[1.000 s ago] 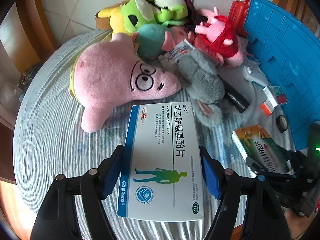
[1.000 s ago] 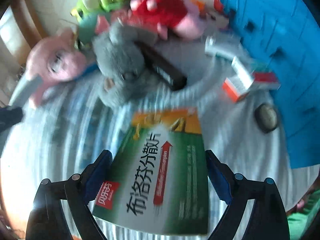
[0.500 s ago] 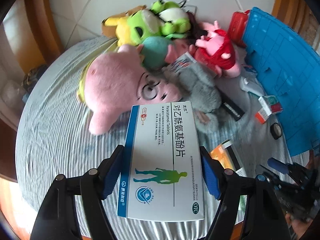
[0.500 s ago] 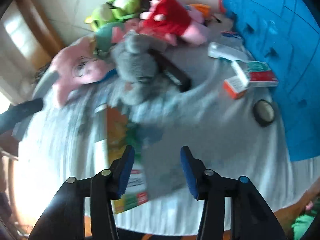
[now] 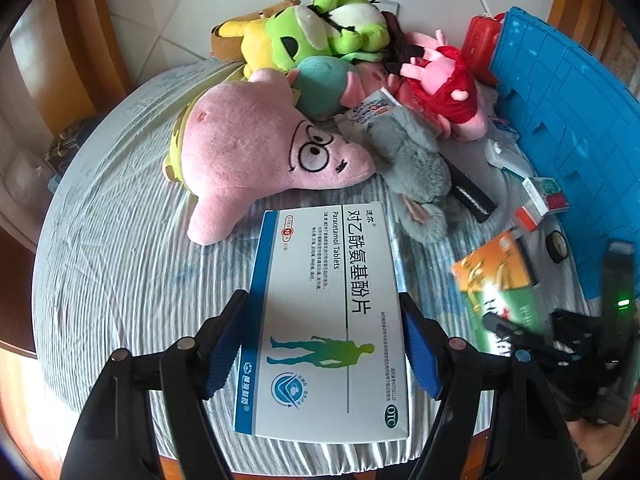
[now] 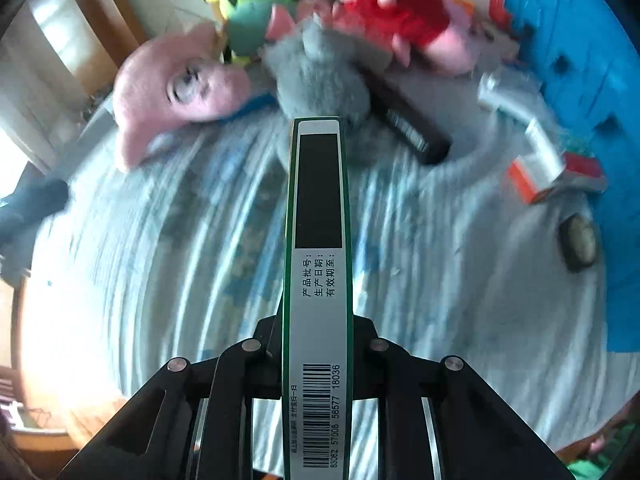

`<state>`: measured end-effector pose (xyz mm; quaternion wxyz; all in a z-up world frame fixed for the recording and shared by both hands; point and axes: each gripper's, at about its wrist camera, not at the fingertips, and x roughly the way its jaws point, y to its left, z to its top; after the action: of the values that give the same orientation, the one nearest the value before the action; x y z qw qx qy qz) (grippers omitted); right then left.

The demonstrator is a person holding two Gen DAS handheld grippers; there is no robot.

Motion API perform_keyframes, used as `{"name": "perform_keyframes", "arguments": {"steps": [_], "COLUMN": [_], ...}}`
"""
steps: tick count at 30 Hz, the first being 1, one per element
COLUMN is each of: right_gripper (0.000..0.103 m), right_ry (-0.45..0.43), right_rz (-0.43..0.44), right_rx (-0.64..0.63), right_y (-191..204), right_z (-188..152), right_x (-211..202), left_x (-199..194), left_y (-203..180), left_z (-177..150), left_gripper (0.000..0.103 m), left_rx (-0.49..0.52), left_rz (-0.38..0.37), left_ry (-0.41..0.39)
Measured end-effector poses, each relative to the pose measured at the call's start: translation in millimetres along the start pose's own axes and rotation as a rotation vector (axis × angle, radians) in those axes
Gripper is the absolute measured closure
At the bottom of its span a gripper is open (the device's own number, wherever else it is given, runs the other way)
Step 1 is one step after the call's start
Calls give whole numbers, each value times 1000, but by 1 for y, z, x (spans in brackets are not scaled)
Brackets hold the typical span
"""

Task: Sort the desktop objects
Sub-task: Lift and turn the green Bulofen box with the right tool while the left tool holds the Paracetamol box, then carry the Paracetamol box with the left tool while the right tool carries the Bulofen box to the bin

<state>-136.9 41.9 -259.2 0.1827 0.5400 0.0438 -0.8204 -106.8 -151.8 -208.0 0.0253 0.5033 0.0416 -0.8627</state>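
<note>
My left gripper (image 5: 322,344) is shut on a white and blue paracetamol box (image 5: 328,320), held flat above the striped cloth. My right gripper (image 6: 318,360) is shut on a green and orange medicine box (image 6: 318,260), gripped by its thin faces so I see its white barcode edge. That box (image 5: 498,288) also shows at the right of the left wrist view. Plush toys lie behind: a pink star toy (image 5: 256,152), a grey plush (image 5: 412,168), a green plush (image 5: 320,32) and a red and pink pig (image 5: 448,84).
A blue crate (image 5: 568,120) stands at the right, also in the right wrist view (image 6: 580,60). Beside it lie a black bar (image 5: 468,192), small red, white and orange boxes (image 5: 540,204), a white sachet (image 5: 504,156) and a round black disc (image 5: 558,246).
My right gripper let the green box go half a second ago, then took it again edge-on and shut on its thin faces. The left gripper kept its box and shifted slightly.
</note>
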Motion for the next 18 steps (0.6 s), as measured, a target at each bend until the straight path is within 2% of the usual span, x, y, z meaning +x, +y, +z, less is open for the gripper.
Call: {"name": "perform_keyframes", "arguments": {"steps": [9, 18], "right_gripper": [84, 84], "right_ry": [-191, -354], "right_rz": [-22, -36], "right_rx": [-42, -95], "right_y": [2, -28], "right_z": [21, 28], "right_x": [-109, -194], "left_x": [-46, -108], "left_y": [-35, -87], "left_z": [16, 28], "left_gripper": [31, 31], "left_rx": [57, 84], "left_rz": [-36, -36], "left_ry": [-95, -232]}}
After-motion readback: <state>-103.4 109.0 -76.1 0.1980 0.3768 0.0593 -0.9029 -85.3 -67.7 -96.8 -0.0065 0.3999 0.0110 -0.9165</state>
